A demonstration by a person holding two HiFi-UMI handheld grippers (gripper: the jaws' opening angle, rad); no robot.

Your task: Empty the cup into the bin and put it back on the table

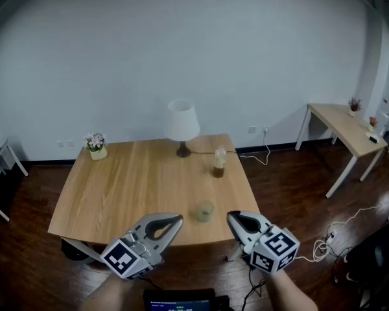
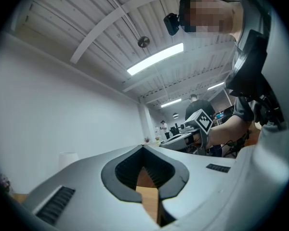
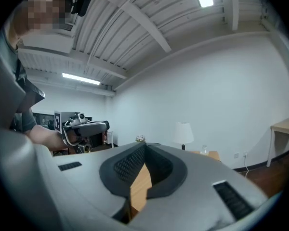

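Observation:
A small translucent greenish cup (image 1: 204,210) stands upright near the front edge of the wooden table (image 1: 136,186). My left gripper (image 1: 177,220) hovers just left of the cup at the table's front edge, its jaws closed together with nothing between them. My right gripper (image 1: 232,217) sits just right of the cup, also shut and empty. The cup lies between the two tips, touched by neither. In the left gripper view the jaws (image 2: 143,149) meet over bare wood. The right gripper view shows its own tips (image 3: 145,147) closed as well.
A white lamp (image 1: 182,125), a small flower pot (image 1: 96,146) and a clear bottle with dark contents (image 1: 219,162) stand further back on the table. A dark object (image 1: 76,251) sits under its front left corner. A second desk (image 1: 350,131) stands at right; cables (image 1: 324,245) lie on the floor.

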